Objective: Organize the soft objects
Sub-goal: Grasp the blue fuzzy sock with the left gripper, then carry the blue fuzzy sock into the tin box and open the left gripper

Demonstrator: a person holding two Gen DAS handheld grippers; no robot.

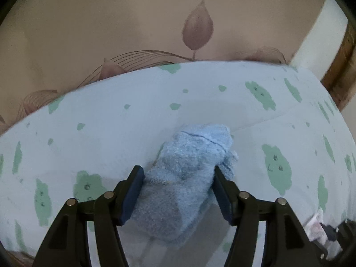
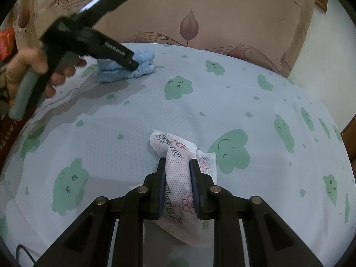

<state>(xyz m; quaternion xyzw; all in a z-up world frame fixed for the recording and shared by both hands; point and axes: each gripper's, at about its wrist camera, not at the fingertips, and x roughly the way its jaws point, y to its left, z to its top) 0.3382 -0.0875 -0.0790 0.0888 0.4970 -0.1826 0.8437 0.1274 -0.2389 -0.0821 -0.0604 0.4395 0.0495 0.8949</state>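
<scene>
Risk of left gripper, jaws apart astride towel, snagging sheet; right gripper clamped on packet

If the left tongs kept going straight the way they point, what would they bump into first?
Most likely the blue towel, which already lies between the open left tongs, on the patterned cloth.

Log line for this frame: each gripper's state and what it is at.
left gripper: open, jaws astride blue towel on cloud-print sheet | right gripper: shut on white printed pack
</scene>
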